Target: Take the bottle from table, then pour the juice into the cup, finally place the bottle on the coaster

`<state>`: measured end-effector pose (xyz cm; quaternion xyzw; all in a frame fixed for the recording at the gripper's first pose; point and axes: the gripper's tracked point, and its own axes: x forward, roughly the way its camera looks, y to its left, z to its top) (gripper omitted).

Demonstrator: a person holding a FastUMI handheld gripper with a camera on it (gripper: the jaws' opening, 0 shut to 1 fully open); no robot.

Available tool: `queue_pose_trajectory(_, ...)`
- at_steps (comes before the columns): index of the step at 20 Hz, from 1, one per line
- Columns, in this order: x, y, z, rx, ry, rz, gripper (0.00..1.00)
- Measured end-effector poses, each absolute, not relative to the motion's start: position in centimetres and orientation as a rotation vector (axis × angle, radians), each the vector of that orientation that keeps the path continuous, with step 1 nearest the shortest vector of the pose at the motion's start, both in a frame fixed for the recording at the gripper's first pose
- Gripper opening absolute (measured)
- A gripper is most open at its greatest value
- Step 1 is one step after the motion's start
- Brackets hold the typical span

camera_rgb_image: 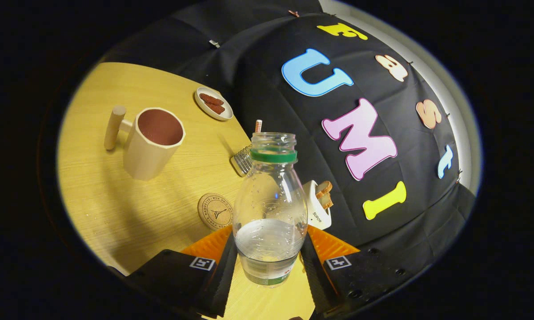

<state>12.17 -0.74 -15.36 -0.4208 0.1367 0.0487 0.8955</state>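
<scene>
The bottle (270, 209) stands between the jaws, coaster (215, 211) just left, cup (153, 142) beyond it.

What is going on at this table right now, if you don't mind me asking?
A hand-held gripper is shut on a clear, uncapped bottle, both fingers pressing its lower sides. The bottle holds a little clear liquid. The view is tilted. Beyond the fingers a beige cup with a wooden handle stands on the wooden table, and a round coaster lies bare beside the bottle.
</scene>
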Motion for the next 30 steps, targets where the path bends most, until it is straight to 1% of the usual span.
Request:
queue_pose_trajectory(13,16.7,2.6,-15.8,-1.119,0.259,0.202,0.75)
queue_pose_trajectory(21,18.0,5.3,-16.4,-1.278,0.212,0.28,0.75)
queue_pose_trajectory(30,19.2,5.7,-17.4,-1.391,0.204,0.342,0.74)
